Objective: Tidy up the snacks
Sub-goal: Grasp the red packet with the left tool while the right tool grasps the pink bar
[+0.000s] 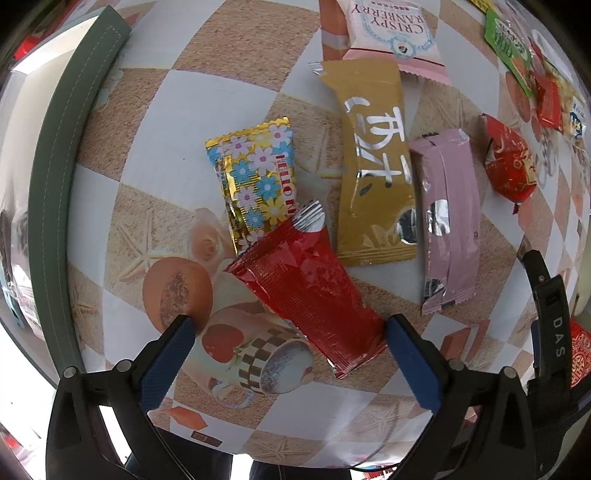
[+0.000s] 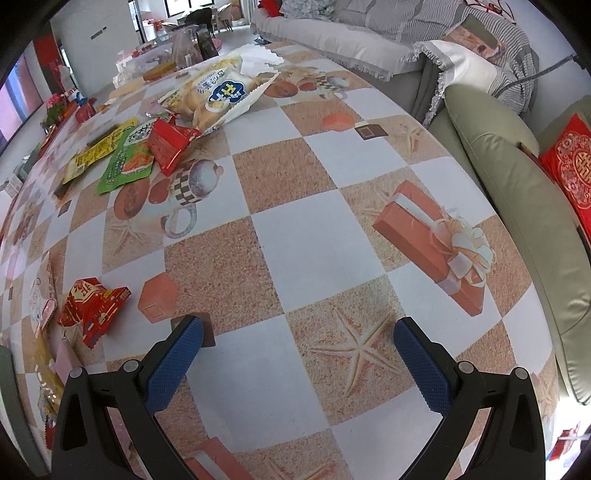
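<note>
In the left wrist view my left gripper (image 1: 288, 328) is open above a red foil packet (image 1: 314, 295) that lies between its fingers on the table. Beyond it lie a flowered gold packet (image 1: 255, 177), a long gold packet (image 1: 373, 162), a pink packet (image 1: 450, 221), a red candy bag (image 1: 509, 162) and a pink cranberry packet (image 1: 391, 29). In the right wrist view my right gripper (image 2: 297, 334) is open and empty over bare tablecloth. The red candy bag (image 2: 90, 306) lies at its left. A pile with a bread bag (image 2: 218, 96), a green packet (image 2: 127, 162) and a red box (image 2: 166, 144) lies farther back.
The table has a checked tablecloth (image 2: 310, 236) printed with mugs, starfish and gift boxes. A green sofa arm (image 2: 524, 206) with a red cushion (image 2: 570, 166) runs along the right edge. A grey-green strip (image 1: 62, 155) borders the table's left in the left wrist view. My right gripper's body (image 1: 546, 317) shows there.
</note>
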Action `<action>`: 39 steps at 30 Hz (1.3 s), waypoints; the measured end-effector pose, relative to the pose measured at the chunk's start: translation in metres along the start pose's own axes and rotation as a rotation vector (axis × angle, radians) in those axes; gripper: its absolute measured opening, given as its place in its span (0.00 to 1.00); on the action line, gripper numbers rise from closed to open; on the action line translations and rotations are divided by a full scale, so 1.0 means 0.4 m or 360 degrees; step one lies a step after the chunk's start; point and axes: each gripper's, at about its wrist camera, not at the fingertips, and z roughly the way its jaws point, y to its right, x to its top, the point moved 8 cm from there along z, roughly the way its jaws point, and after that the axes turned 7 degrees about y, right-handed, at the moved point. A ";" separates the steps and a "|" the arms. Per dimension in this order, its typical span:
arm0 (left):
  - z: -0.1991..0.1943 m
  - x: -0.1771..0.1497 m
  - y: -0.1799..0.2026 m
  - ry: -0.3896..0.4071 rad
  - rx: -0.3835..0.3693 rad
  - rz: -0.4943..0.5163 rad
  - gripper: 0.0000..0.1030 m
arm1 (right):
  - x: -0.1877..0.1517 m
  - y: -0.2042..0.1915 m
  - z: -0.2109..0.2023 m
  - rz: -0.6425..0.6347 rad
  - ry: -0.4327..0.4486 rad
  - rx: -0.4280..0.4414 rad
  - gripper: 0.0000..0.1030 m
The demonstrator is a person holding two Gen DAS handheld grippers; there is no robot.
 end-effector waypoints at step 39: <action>-0.011 0.035 -0.080 0.0172 0.0099 0.0393 1.00 | -0.057 -0.098 -0.044 -0.0573 -0.0585 0.0412 1.00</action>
